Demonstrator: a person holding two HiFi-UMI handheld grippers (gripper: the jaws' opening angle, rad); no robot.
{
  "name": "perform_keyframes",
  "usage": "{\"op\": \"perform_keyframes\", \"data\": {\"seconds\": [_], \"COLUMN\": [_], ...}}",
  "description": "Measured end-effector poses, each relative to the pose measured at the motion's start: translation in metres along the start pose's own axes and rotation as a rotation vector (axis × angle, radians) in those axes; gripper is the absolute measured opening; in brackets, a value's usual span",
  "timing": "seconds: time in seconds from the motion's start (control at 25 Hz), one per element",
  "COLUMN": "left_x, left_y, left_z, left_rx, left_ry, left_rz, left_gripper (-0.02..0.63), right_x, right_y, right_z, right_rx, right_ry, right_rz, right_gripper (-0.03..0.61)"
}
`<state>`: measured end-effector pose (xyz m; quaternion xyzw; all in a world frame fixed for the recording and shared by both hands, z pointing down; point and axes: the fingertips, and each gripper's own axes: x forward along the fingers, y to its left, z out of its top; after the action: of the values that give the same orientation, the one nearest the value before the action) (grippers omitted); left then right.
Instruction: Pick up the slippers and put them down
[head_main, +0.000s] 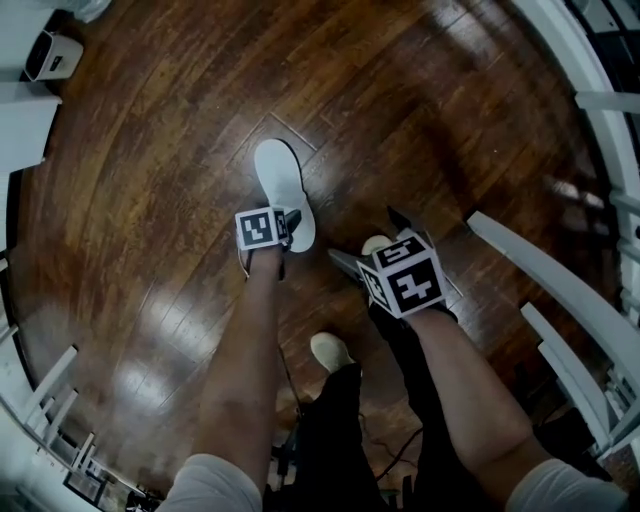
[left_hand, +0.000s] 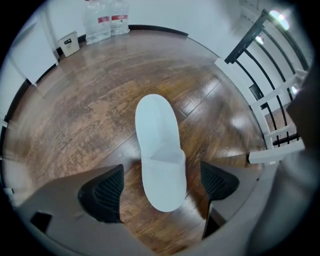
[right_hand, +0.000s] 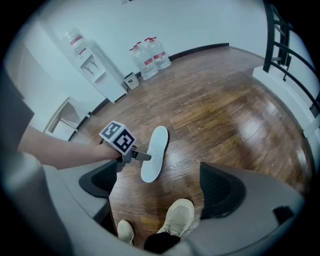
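One white slipper (head_main: 283, 185) lies flat on the wooden floor, sole down. My left gripper (head_main: 285, 235) hangs just above its toe end, pointing steeply down. In the left gripper view the slipper's toe (left_hand: 160, 150) sits between the two dark pads (left_hand: 102, 192), with floor showing on both sides, so the pads do not touch it. The right gripper view shows the same slipper (right_hand: 154, 152) with the left gripper (right_hand: 135, 155) over it. My right gripper (right_hand: 162, 185) stands open and empty to the right of the slipper (head_main: 372, 240). A second slipper is not visible.
The person's beige shoes (right_hand: 177, 217) stand on the floor below the right gripper. A white railing (head_main: 540, 270) runs along the right. Water bottles (right_hand: 150, 55), a water dispenser (right_hand: 85, 60) and a small box (left_hand: 70, 44) stand by the far wall.
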<state>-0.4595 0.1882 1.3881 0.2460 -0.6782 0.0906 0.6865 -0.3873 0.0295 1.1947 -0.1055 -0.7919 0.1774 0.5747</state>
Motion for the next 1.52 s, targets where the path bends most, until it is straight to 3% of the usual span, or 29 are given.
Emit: {"op": "perform_keyframes", "data": {"seconds": [0.2, 0.32, 0.48, 0.72, 0.84, 0.96, 1.08, 1.28, 1.52], "left_x": [-0.097, -0.181, -0.299, -0.502, -0.584, -0.655, -0.715, -0.790, -0.830], "left_y": [-0.025, -0.044, -0.068, -0.118, -0.144, -0.169, -0.185, -0.215, -0.248], "left_z": [-0.007, -0.017, -0.022, -0.049, -0.086, -0.118, -0.149, -0.185, -0.238], "left_rx": [0.010, 0.036, 0.090, 0.186, 0.243, 0.297, 0.359, 0.431, 0.446], "left_ry": [-0.016, -0.029, -0.056, -0.103, -0.127, -0.160, -0.201, -0.277, -0.308], "left_rz": [-0.026, -0.033, -0.034, -0.024, -0.032, -0.057, -0.085, -0.105, -0.120], "left_gripper": [0.474, 0.474, 0.474, 0.474, 0.474, 0.474, 0.474, 0.474, 0.474], "right_x": [-0.033, -0.088, -0.189, -0.376, -0.460, -0.538, -0.615, -0.720, -0.778], "right_y": [0.006, 0.033, 0.076, 0.129, 0.157, 0.187, 0.215, 0.244, 0.243], "right_z": [0.001, -0.005, -0.002, -0.010, -0.047, -0.085, -0.119, -0.155, -0.211], "right_rx": [0.041, 0.101, 0.104, -0.044, -0.010, 0.110, 0.192, 0.192, 0.206], "right_ry": [-0.045, -0.040, -0.021, -0.072, -0.119, -0.202, -0.301, -0.406, -0.455], "right_rz": [-0.031, -0.017, 0.022, -0.053, -0.083, -0.099, -0.150, -0.218, -0.240], "right_gripper": [0.532, 0.523, 0.525, 0.525, 0.525, 0.525, 0.526, 0.532, 0.534]}}
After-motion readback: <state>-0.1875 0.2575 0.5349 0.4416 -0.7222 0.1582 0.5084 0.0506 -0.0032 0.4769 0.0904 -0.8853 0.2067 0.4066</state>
